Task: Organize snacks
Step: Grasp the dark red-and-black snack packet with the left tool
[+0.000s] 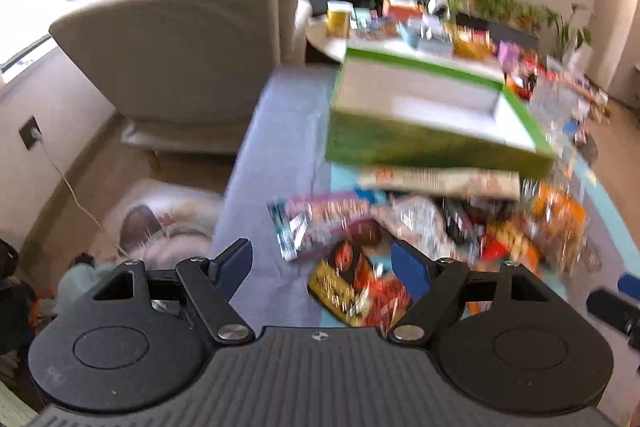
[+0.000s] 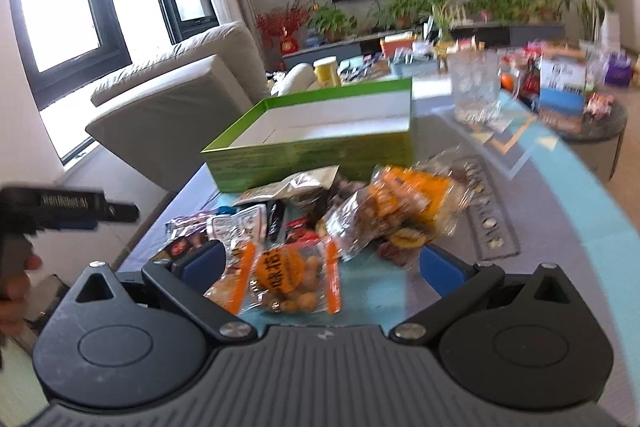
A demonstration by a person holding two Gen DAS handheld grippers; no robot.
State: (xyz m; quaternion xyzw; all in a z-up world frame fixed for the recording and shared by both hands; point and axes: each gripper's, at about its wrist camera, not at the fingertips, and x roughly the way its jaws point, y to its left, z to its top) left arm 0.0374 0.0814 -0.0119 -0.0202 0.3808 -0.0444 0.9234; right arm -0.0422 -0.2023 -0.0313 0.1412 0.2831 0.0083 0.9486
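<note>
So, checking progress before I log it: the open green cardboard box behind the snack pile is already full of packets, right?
Not quite. The open green cardboard box does stand behind the snack pile, but the right wrist view shows a bare white interior with no packets in it.

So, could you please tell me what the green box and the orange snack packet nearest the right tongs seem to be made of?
The green box looks like printed cardboard: stiff straight walls, matt white inside, a thin folded rim. The orange snack packet looks like glossy clear plastic film with orange print, since round snacks show through and the surface crinkles and glints. Blur leaves finer detail open.
</note>
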